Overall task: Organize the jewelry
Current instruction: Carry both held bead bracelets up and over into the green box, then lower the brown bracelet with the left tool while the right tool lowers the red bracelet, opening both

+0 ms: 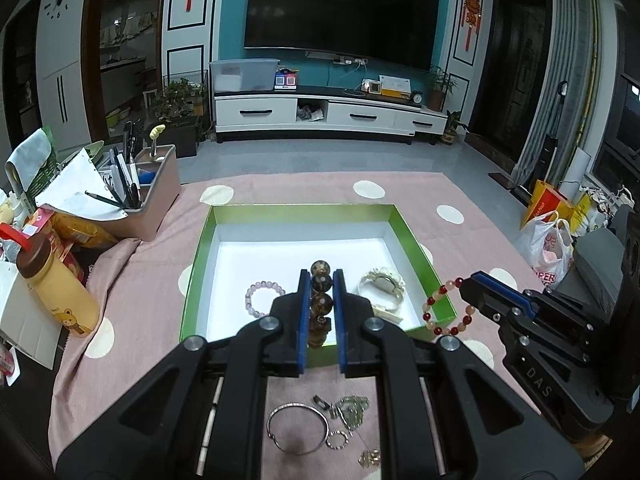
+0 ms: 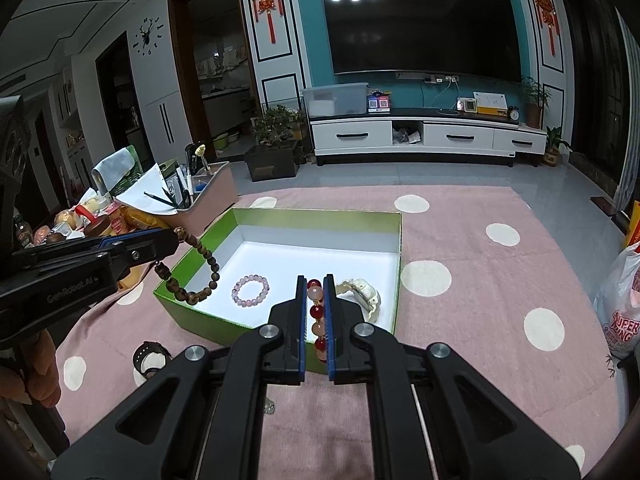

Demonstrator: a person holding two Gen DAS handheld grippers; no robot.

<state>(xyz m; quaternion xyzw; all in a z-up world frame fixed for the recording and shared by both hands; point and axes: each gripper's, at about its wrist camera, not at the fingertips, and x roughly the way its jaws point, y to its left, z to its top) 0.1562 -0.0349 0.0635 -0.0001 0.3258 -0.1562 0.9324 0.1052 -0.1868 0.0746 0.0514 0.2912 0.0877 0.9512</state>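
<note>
A green box (image 1: 200,256) with a white floor lies on the pink dotted cloth; it also shows in the right wrist view (image 2: 280,216). In it lie a pale pink bead bracelet (image 1: 264,298) (image 2: 251,291) and a cream watch (image 1: 382,286) (image 2: 362,290). My left gripper (image 1: 321,280) is shut on a brown bead bracelet (image 1: 321,282) (image 2: 200,272), held over the box's left front. My right gripper (image 2: 315,286) is shut on a red and pink bead bracelet (image 2: 316,312) (image 1: 444,312), held above the box's front right corner.
On the cloth in front of the box lie a silver bangle (image 1: 298,428), a small ring (image 1: 337,439) and silver pieces (image 1: 348,410). A dark watch (image 2: 150,356) lies left of the box. A pen holder (image 1: 156,196), a yellow bottle (image 1: 60,288) and snacks stand left.
</note>
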